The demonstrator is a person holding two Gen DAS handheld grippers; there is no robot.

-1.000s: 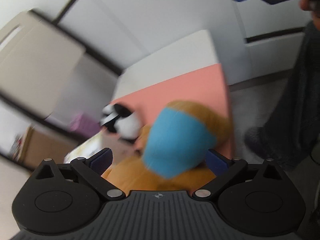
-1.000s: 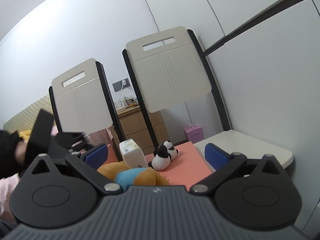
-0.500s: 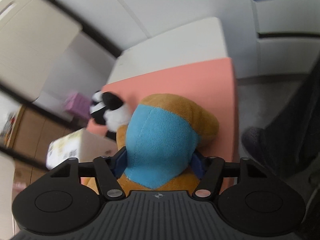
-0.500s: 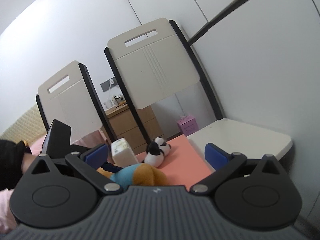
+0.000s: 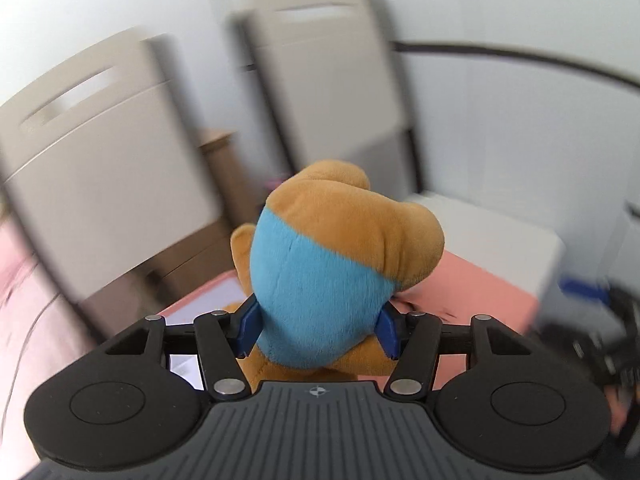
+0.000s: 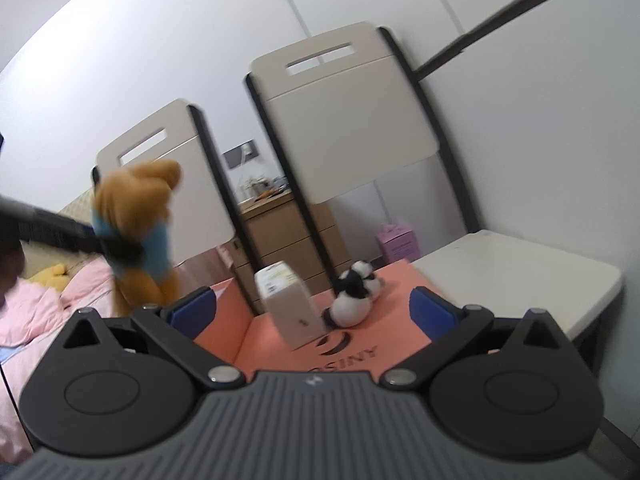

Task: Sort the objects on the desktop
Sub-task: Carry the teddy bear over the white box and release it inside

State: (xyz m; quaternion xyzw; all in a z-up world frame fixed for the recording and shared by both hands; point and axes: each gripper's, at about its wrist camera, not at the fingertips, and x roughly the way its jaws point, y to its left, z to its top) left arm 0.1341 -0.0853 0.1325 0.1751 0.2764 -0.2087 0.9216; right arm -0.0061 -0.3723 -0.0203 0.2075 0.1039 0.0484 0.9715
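At the centre of the left wrist view, the plush bear (image 5: 320, 276) (tan fur, light blue shirt) is seen clamped by the left gripper (image 5: 318, 326); its jaws are closed on the blue torso, with a blue pad (image 5: 247, 326) pressed into each side. The toy is held clear of the surface, head uppermost, and the background is motion-blurred. The pink mat (image 5: 472, 292) is visible at lower right of that frame, behind the toy.

In the right wrist view, the same bear (image 6: 138, 220) is recorded at the left of the frame, raised well above the mat (image 6: 376, 332), with the left gripper (image 6: 120, 250) reaching in from the left edge around its middle. The right gripper (image 6: 312, 308) occupies the bottom of the frame; its jaws stand wide open and nothing is held between them. Beyond them, near the frame centre, a white box (image 6: 290, 304) is noted resting tilted on the mat, and just to its right a small panda plush (image 6: 356, 292) lies on its side, close beside the box (whether they touch cannot be told). The white surface (image 6: 520, 272) extends to the right of the mat. Two folded beige tables (image 6: 348, 112) are leaned against the wall behind, with a wooden drawer unit (image 6: 288, 236) between them and pink bedding (image 6: 48, 308) at lower left.
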